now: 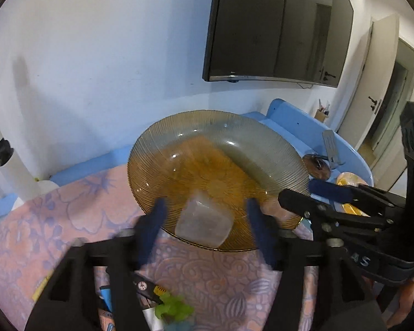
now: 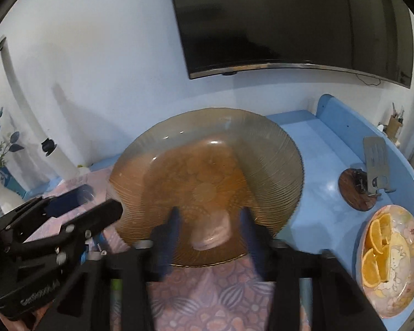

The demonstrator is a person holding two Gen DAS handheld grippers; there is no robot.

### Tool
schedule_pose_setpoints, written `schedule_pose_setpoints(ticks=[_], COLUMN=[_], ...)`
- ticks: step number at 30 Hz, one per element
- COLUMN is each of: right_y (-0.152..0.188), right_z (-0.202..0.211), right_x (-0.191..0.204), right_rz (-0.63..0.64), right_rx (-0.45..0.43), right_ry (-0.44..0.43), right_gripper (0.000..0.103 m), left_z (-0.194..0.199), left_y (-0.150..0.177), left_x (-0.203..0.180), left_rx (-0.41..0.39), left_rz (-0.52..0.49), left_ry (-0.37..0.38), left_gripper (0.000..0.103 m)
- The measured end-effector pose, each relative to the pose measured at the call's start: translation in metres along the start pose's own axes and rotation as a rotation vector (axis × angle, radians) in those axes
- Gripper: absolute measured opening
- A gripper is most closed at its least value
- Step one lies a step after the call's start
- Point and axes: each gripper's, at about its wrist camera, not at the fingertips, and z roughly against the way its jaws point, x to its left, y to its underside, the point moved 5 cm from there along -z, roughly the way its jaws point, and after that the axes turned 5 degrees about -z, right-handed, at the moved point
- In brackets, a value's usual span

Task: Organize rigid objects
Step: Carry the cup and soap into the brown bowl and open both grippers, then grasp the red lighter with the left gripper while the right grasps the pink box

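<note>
While both grippers hover with fingers apart and gripping nothing, the amber glass plate (image 1: 215,176) lies on the patterned cloth (image 1: 69,220) over the blue bench (image 2: 317,149). A small clear tub (image 1: 204,224), blurred, seems to sit between the left gripper (image 1: 204,215) fingers. Right gripper (image 2: 209,220) faces the plate's near rim.

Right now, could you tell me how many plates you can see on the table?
2. The amber glass plate sits at the centre, partly on the patterned cloth; the floral plate with orange slices is at the right edge. Others may be hidden.
</note>
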Motion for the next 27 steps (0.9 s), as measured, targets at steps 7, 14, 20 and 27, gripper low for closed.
schedule_pose_setpoints(ticks=[7,14,20,27], right_y=[0.013,0.042,0.077,0.139], right_z=[0.045,0.096,0.132,0.130], right_x=[0.002,0.055,0.091,0.113], right_rz=[0.028,0.127,0.131,0.111], right_rx=[-0.075,-0.089,-0.123,-0.022], right_ry=[-0.023,-0.177,-0.185,-0.193], right_gripper=[0.059,0.061,0.094,0.094], left_z=[0.064,0.158,0.214,0.222], left_y=[0.002,0.033,0.089,0.170], left_x=[0.007,0.015,0.037,0.059], left_rx=[-0.119,-0.213,-0.204,-0.091], left_rz=[0.011,0.054,0.139,0.236], left_ry=[0.001,-0.074,-0.237,-0.305], left_gripper=[0.078,0.078,0.080,0.080])
